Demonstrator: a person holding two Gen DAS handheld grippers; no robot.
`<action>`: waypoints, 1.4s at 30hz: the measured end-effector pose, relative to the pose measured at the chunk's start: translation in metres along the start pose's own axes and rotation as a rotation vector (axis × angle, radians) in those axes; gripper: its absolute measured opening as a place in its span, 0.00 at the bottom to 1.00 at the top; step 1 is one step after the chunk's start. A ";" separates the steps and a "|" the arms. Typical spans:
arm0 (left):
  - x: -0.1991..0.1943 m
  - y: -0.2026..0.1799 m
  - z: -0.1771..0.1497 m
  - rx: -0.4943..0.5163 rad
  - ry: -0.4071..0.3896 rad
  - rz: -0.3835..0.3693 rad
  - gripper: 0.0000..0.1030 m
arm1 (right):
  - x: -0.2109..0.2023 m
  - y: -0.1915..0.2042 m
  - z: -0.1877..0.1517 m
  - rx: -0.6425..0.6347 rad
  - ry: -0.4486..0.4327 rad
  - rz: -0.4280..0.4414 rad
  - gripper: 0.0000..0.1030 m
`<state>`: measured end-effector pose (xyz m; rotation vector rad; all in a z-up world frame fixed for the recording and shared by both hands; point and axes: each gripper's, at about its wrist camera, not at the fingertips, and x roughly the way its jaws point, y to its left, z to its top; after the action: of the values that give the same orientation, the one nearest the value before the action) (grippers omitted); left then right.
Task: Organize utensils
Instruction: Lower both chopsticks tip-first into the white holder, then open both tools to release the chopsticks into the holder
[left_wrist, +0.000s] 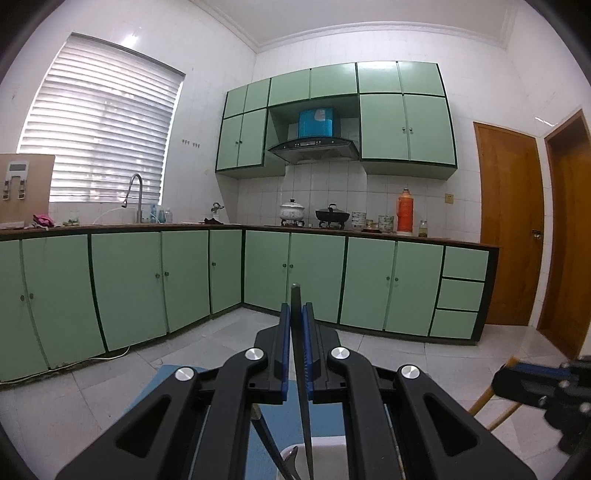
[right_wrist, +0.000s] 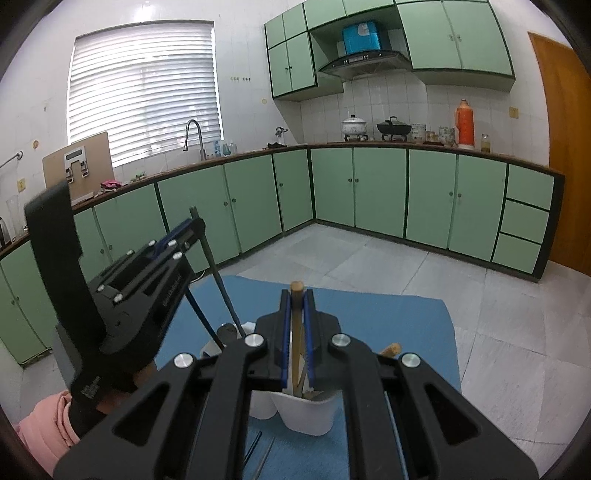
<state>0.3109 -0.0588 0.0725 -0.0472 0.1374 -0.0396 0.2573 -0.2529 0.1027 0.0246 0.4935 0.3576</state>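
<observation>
The left gripper (left_wrist: 296, 314) sits at the bottom centre of its own view, its blue-padded jaws pressed together on a dark utensil handle (left_wrist: 300, 354). The handle stands nearly upright between the pads: its tip pokes just above them, and its lower part drops toward a white holder (left_wrist: 328, 448) at the bottom edge. Just left of that handle, a metal spoon bowl (left_wrist: 290, 458) and one more thin dark handle (left_wrist: 260, 424) show low in the frame.

In the right wrist view, the right gripper (right_wrist: 296, 299) fills the lower centre, its jaws pinching a wooden utensil handle (right_wrist: 296, 325). The rounded wooden tip rises just above the pads, and the shaft runs down into the right-hand white cup (right_wrist: 308, 413). Two white cups are visible, touching side by side on a blue mat (right_wrist: 388, 325); the left cup (right_wrist: 212, 349) is mostly hidden behind the gripper. A second wooden tip (right_wrist: 390, 349) shows at centre right, beside the right gripper's arm.

The left gripper appears again at middle left of this view, held by a hand with a pink sleeve (right_wrist: 48, 424) at lower left. Its dark handle slants down toward the left cup, beside one blue handle (right_wrist: 201, 314). Two thin utensils (right_wrist: 260, 454) lie flat on the mat at the bottom edge.
</observation>
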 end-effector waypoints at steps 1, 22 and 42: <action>-0.001 0.001 -0.001 -0.004 0.001 -0.004 0.07 | 0.001 0.001 -0.001 0.000 0.003 0.002 0.06; -0.019 0.009 -0.001 -0.017 -0.017 0.000 0.43 | -0.020 -0.011 -0.016 0.042 -0.041 -0.047 0.27; -0.064 0.016 0.024 -0.034 -0.105 -0.017 0.78 | -0.073 -0.031 -0.014 0.099 -0.183 -0.073 0.41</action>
<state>0.2517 -0.0387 0.1041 -0.0843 0.0327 -0.0513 0.2013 -0.3083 0.1210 0.1336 0.3297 0.2563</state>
